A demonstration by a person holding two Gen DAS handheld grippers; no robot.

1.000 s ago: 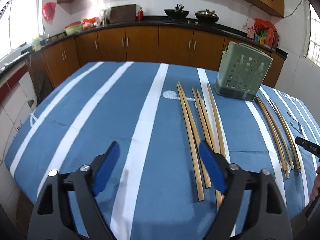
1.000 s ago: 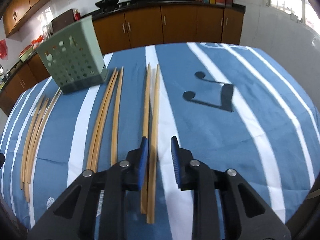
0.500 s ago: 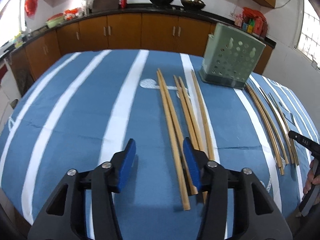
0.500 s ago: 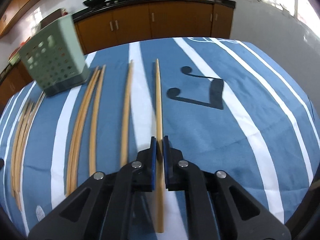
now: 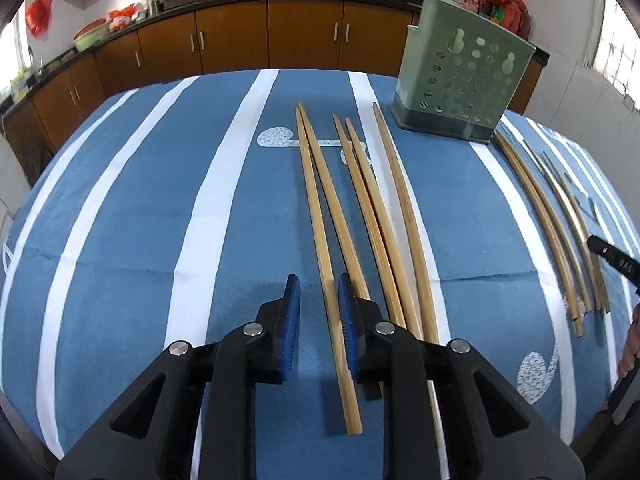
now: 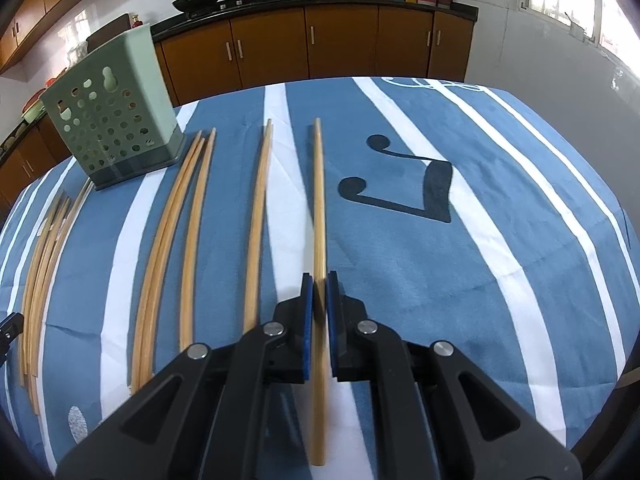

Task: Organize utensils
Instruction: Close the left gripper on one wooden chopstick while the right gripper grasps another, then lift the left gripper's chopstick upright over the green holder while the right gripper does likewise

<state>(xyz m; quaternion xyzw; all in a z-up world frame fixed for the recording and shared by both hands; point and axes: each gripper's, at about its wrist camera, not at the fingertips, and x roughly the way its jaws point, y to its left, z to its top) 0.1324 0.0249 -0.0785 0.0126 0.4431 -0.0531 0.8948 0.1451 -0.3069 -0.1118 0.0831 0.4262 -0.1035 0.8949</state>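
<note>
From my feed the chopsticks (image 5: 320,216) looked like smooth bamboo, the holder (image 5: 460,80) matt plastic, the tablecloth (image 5: 160,208) soft cloth.

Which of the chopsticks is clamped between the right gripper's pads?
The rightmost chopstick beside the black music note: the right gripper is shut on it, while the others lie free.

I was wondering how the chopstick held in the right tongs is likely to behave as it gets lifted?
The chopstick looks like a thin, rigid wooden stick, so it should stay straight and weigh little. The right tongs grip it well short of its middle, so its long far end may droop or pivot between the pads. If dropped on the tablecloth, it could roll.
</note>
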